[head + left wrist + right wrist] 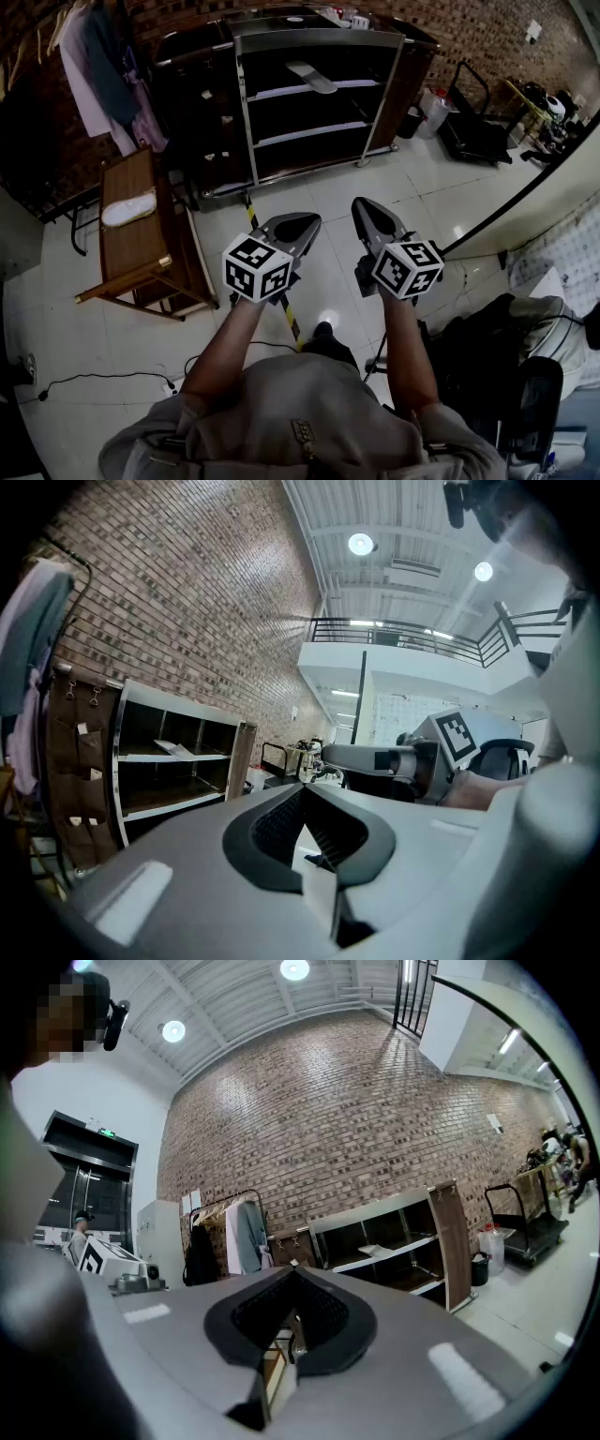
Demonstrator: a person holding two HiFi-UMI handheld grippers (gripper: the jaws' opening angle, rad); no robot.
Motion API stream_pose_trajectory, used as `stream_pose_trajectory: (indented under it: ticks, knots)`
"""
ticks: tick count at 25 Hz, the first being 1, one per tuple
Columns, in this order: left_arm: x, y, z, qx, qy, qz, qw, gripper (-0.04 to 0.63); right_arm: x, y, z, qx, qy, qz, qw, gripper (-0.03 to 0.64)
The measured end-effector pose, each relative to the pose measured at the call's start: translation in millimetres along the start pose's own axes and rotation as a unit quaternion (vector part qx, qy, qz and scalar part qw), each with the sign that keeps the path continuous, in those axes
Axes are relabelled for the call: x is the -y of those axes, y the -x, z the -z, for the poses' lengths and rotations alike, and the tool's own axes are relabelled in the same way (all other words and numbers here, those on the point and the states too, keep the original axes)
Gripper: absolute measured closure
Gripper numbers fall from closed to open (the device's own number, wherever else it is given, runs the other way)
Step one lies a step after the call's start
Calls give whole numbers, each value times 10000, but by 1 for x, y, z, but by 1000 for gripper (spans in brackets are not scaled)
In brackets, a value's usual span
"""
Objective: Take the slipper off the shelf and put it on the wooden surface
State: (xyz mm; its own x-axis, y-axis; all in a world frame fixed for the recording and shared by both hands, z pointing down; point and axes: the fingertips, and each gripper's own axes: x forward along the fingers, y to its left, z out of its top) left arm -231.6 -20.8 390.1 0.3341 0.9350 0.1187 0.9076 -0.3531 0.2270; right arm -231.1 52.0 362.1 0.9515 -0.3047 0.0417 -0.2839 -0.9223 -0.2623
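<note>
While we're holding both grippers out over the tiled floor (422, 187), neither one has anything in it. The left gripper (298, 225) has its jaws pressed together, and the right gripper (373, 216) just beside it is closed up the same way. Straight ahead of them, well apart, stands the shelf (247, 122), and the slipper (312, 77) is lying on its upper board. Off to the left of the left gripper sits the wooden surface (141, 248) — a second pale slipper (128, 208) lies on it. Past that, clothes (103, 84) hang by the brick wall (469, 28).
</note>
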Motion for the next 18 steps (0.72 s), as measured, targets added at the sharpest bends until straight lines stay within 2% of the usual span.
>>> stream_pose_trajectory:
  ticks: [10,18]
  knots:
    - [-22,-122,-26,2,-29,-337,9994,592,116,-27,-36,-134,17,-295,9995,617]
    - [-56,-182,-38,-48,39,-555,9984,592,178,-64,-54,-184,-28,-432,9989,617]
